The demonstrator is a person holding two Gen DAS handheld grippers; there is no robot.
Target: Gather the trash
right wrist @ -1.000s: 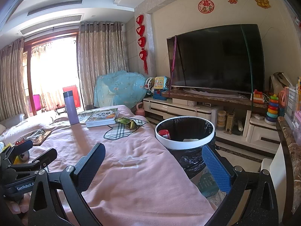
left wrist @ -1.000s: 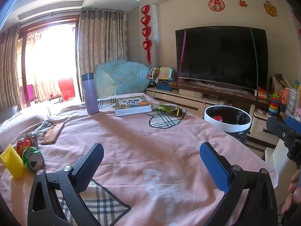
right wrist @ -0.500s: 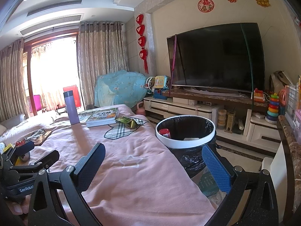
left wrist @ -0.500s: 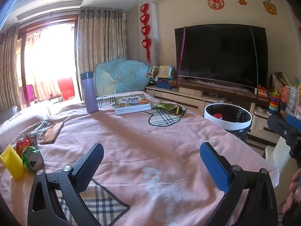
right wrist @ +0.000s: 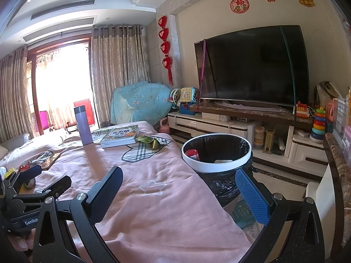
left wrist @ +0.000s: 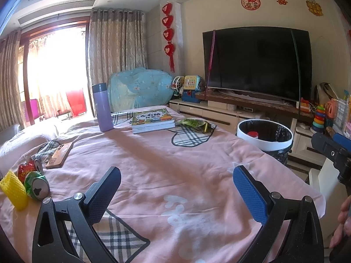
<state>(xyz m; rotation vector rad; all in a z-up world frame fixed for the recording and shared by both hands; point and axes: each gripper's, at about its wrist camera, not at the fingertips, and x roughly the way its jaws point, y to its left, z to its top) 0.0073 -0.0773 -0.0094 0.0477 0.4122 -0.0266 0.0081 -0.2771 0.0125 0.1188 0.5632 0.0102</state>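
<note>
On the pink cloth at the left edge lie a crushed green can [left wrist: 36, 185], a yellow foam net [left wrist: 13, 191] and a red wrapper [left wrist: 26, 169]. A green snack wrapper [left wrist: 195, 124] [right wrist: 150, 141] rests beside the books at the far side. The white-rimmed bin [left wrist: 265, 134] [right wrist: 216, 153] with a black liner stands off the table's right edge, with a red-lidded item and white paper inside. My left gripper [left wrist: 175, 191] hovers open over the near cloth, holding nothing. My right gripper [right wrist: 178, 194] is open too, empty, above the table's right edge near the bin.
A purple flask [left wrist: 102, 107], a stack of books [left wrist: 152, 120] and a phone [left wrist: 59, 155] lie on the pink cloth [left wrist: 153, 160]. A TV [right wrist: 252, 72] on a low cabinet [right wrist: 241, 127] with toys lines the far wall. A marble ledge [right wrist: 337, 160] runs along the right.
Both views shift only slightly; the bin sits a little lower and nearer in the frames. Both grippers stay open and empty.
</note>
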